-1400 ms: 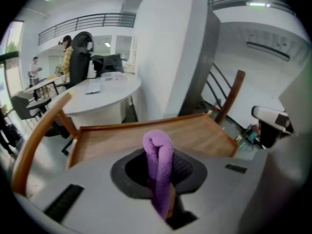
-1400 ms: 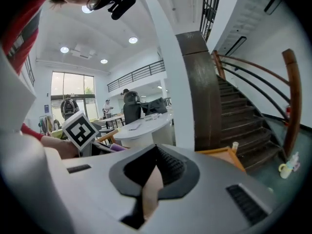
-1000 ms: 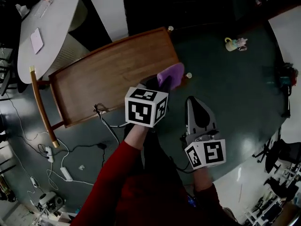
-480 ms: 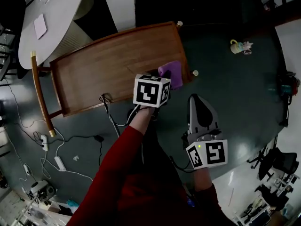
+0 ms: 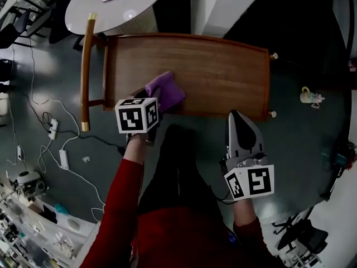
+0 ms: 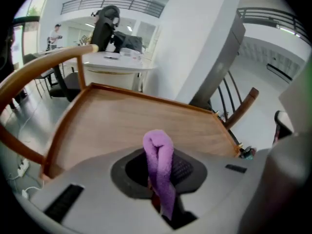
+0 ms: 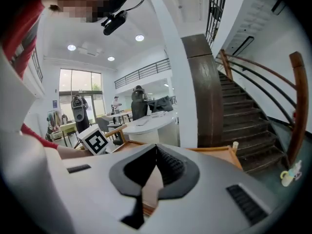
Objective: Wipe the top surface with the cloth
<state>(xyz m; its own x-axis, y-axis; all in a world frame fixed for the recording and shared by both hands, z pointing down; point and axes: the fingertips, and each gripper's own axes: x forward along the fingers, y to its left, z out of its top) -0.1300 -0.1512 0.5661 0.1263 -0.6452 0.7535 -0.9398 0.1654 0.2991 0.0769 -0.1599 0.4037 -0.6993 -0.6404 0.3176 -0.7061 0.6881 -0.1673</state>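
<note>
A purple cloth (image 5: 165, 90) lies pressed on the wooden top (image 5: 217, 71) of a cart, near its front left part. My left gripper (image 5: 152, 96) is shut on the cloth (image 6: 160, 165), which bulges up between the jaws in the left gripper view, with the wood surface (image 6: 126, 126) beyond. My right gripper (image 5: 236, 118) hangs just off the cart's front edge at the right, jaws closed together with nothing in them (image 7: 155, 167).
The cart has a raised rim and a curved wooden handle (image 5: 86, 71) at its left end. A round white table (image 5: 120, 4) stands behind it. Cables and a power strip (image 5: 63, 159) lie on the dark floor at left. A small toy (image 5: 309, 97) sits on the floor at right.
The left gripper has dragged the purple cloth from the cart's right end toward its left end. The head view has swung, so the cart now lies straight across. The right gripper keeps its place.
</note>
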